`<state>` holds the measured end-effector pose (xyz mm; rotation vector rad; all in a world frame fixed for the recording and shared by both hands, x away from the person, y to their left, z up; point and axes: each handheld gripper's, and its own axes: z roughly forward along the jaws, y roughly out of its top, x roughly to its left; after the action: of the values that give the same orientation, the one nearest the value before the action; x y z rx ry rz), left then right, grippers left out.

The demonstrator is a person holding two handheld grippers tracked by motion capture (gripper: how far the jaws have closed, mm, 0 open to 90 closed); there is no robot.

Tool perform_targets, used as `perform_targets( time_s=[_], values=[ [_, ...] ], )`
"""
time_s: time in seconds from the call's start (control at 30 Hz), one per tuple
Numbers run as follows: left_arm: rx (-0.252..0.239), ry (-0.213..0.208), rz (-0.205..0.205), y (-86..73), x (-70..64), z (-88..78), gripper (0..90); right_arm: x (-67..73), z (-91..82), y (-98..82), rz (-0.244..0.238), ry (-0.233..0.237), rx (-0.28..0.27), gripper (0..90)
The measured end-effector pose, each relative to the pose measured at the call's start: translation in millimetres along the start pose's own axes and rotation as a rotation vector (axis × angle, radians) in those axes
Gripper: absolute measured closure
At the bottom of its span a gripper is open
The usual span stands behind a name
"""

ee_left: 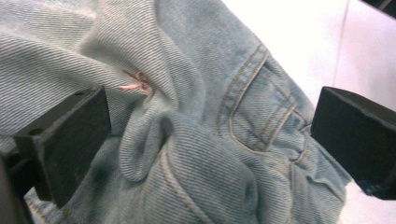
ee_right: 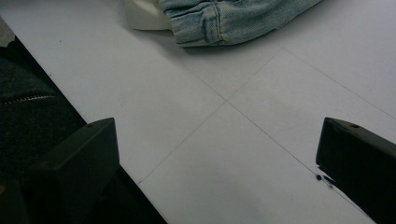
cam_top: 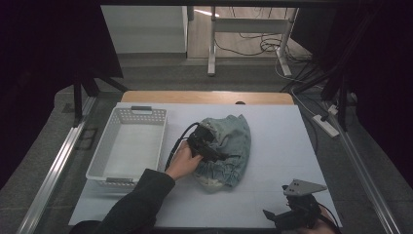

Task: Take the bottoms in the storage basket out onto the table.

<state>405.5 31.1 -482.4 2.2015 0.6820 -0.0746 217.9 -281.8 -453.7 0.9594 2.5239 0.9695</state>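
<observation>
A bunched light-blue denim garment (cam_top: 229, 146) lies in the middle of the white table. My left gripper (cam_top: 214, 153) rests on the garment's left part, held by a hand in a dark sleeve. In the left gripper view its black jaws stand wide apart over the denim folds (ee_left: 205, 135), and the pads do not press on the cloth. My right gripper (cam_top: 280, 214) sits low at the table's front right, open over bare white tabletop (ee_right: 224, 140). The garment's hem (ee_right: 224, 21) lies ahead of it at the top of the right gripper view.
A white perforated basket (cam_top: 100, 161) stands on the table's left side, nothing visible in it. The table's wooden far edge (cam_top: 204, 96) lies beyond the white sheet. Metal rails run along both sides; cables and a table frame lie on the floor behind.
</observation>
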Motion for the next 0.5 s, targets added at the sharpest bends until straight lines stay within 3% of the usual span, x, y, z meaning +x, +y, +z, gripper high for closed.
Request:
perform_targets(
  time_s=[0.3, 0.5],
  values=[
    [0.004, -0.029, 0.021, 0.9, -3.4, -3.1, 0.0, 0.1, -0.3, -0.1, -0.003, 0.001, -0.004, 0.0],
    [0.013, -0.017, 0.039, 1.2, -7.9, -8.4, 0.0, 0.5, -0.3, -0.1, -0.006, 0.002, -0.004, 0.0]
  ],
)
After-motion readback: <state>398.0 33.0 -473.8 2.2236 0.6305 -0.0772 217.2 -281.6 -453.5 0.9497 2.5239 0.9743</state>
